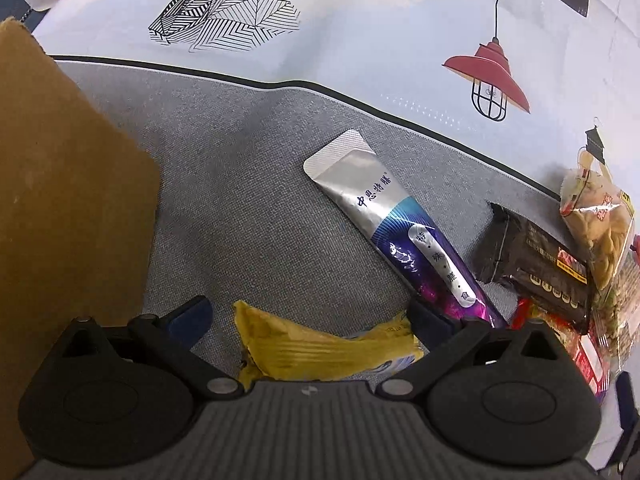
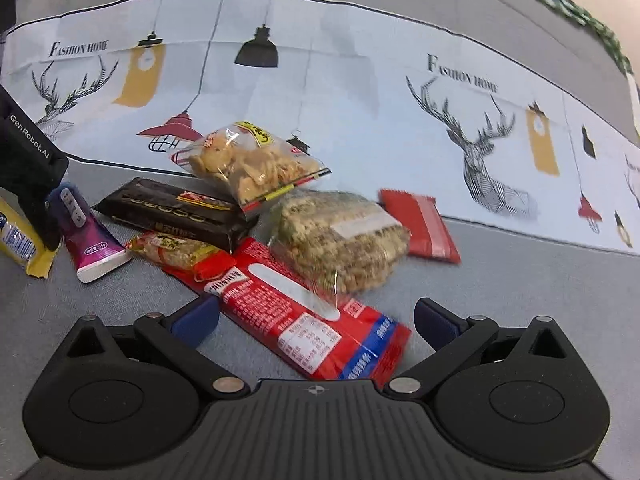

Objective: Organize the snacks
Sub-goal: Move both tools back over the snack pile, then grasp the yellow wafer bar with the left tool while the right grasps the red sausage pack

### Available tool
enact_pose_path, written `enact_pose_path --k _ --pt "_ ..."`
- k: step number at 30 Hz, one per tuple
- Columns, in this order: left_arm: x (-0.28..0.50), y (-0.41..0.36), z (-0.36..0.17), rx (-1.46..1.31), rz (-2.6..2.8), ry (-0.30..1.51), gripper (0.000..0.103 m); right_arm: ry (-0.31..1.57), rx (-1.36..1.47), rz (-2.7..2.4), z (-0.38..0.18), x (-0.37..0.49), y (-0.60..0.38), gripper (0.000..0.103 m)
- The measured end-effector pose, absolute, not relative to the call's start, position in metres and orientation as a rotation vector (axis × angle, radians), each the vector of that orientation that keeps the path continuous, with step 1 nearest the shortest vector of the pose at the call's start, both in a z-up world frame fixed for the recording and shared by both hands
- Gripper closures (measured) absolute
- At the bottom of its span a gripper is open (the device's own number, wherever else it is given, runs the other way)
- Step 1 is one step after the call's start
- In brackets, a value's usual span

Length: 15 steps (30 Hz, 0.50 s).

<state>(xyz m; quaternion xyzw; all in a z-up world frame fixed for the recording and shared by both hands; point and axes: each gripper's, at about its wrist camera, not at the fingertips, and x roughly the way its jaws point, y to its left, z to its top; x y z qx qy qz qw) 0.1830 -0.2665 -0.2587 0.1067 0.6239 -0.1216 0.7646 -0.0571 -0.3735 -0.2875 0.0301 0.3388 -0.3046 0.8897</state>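
Your left gripper (image 1: 308,316) has its jaws spread wide, with a yellow snack packet (image 1: 320,350) lying between the fingers, not clamped. Just ahead and right of it, a silver-purple tube pouch (image 1: 400,236) lies on the grey surface (image 1: 240,208); a cardboard box (image 1: 60,200) stands close on its left. Your right gripper (image 2: 316,320) is also spread wide, and a long red packet (image 2: 304,308) lies between its fingers, unclamped. Ahead of it lie a clear bag of grain snacks (image 2: 340,236), a black bar packet (image 2: 176,210) and a clear bag of crackers (image 2: 252,160). A small red packet (image 2: 420,224) lies further right.
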Motion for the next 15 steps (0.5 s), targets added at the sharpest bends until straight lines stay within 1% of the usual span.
enact_pose_path --k 3,6,9,11,13,15 --pt "0.180 -0.270 -0.263 0.238 -0.270 1.354 0.000 0.717 0.217 -0.582 -0.289 -0.058 -0.386 0.001" --pt "0.177 -0.270 -0.264 0.254 -0.289 1.342 0.000 0.816 0.257 -0.536 -0.281 -0.060 -0.381 0.001" --pt "0.171 -0.269 -0.263 0.267 -0.305 1.325 0.000 0.903 0.224 -0.347 -0.273 -0.075 -0.351 0.001" --pt "0.170 -0.269 -0.262 0.268 -0.304 1.323 0.000 0.905 0.155 -0.259 -0.273 -0.082 -0.333 0.002" --pt "0.169 -0.268 -0.262 0.268 -0.305 1.322 0.000 0.869 0.073 -0.299 -0.273 -0.082 -0.330 0.001" --pt "0.166 -0.267 -0.264 0.270 -0.308 1.319 0.000 0.857 0.057 -0.381 -0.269 -0.077 -0.341 0.001"
